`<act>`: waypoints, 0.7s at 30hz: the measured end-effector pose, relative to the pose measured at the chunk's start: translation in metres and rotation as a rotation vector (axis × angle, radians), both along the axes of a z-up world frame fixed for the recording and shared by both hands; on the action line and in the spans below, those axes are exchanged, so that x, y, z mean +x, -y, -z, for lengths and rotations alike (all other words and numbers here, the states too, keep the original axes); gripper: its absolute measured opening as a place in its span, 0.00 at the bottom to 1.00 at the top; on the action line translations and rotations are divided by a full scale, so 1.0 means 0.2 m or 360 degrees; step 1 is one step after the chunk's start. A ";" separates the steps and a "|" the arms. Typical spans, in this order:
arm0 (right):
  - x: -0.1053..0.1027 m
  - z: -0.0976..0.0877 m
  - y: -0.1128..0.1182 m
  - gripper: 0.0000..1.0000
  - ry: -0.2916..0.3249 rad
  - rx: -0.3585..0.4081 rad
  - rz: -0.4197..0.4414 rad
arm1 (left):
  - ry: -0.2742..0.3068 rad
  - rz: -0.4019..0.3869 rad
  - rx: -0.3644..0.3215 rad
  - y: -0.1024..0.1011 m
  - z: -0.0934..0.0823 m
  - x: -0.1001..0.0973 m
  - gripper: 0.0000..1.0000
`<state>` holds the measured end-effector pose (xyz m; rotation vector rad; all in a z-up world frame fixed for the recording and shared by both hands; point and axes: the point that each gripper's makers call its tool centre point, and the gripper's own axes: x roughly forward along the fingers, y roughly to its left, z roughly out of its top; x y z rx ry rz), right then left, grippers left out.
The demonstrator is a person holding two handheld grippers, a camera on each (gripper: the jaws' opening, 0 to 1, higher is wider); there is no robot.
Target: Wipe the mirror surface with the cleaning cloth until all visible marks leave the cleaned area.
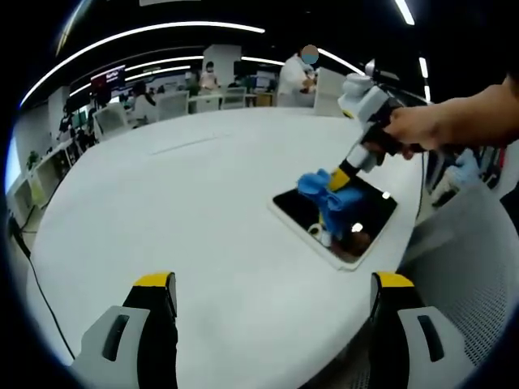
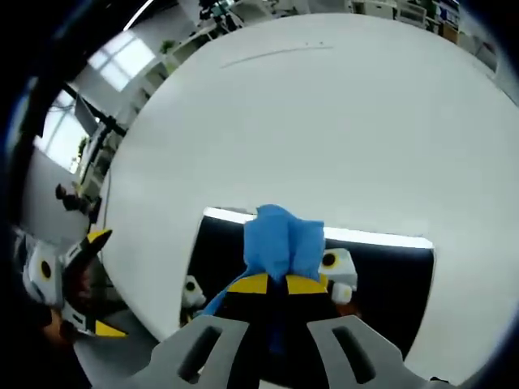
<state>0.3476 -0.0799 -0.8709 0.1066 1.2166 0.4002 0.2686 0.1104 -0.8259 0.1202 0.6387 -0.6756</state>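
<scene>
So the right gripper (image 2: 268, 284) has its jaws pinched tight on the blue cleaning cloth (image 2: 282, 240), w/ the cloth bunched up and sticking out just past the yellow tips, pressed down on the mirror (image 2: 388, 275). The mirror is a dark rectangle w/ a white frame, lying flat on the big white desk (image 2: 324, 121) right under and ahead of those jaws, and you can see the gripper's own reflection in the glass on both sides of the cloth. From the left gripper view, the left gripper (image 1: 274, 293) is hanging back w/ jaws spread wide, nothing between them, just bare desk (image 1: 178, 203) in the gap. The mirror (image 1: 300, 207) sits ahead and off to the right of the left jaws, near the desk edge, w/ the cloth (image 1: 328, 193) on top of it and the right gripper (image 1: 347, 170) coming down at an angle, held by a person's hand (image 1: 418, 128). Can't really tell if any marks are on the glass, too dark + reflective. Bkgd is an open office w/ ppl at desks far beyond the jaws.
</scene>
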 end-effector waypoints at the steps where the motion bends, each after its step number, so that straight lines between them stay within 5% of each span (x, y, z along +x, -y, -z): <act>1: 0.01 0.00 0.00 0.00 0.0013 -0.0007 -0.0007 | -0.0002 -0.0005 -0.0001 0.00 0.00 0.00 0.99; 11: 0.12 0.00 -0.01 0.00 0.0101 -0.0049 -0.0049 | 0.0000 -0.0020 -0.0008 0.00 0.00 0.00 0.99; 14: 0.14 0.00 -0.01 0.00 0.0063 -0.0003 0.0030 | -0.0001 -0.0022 -0.0002 -0.01 0.00 0.00 0.99; 21: 0.13 0.00 0.00 0.00 0.0064 -0.0011 -0.0022 | 0.0002 -0.0031 0.0007 -0.01 0.00 0.01 0.99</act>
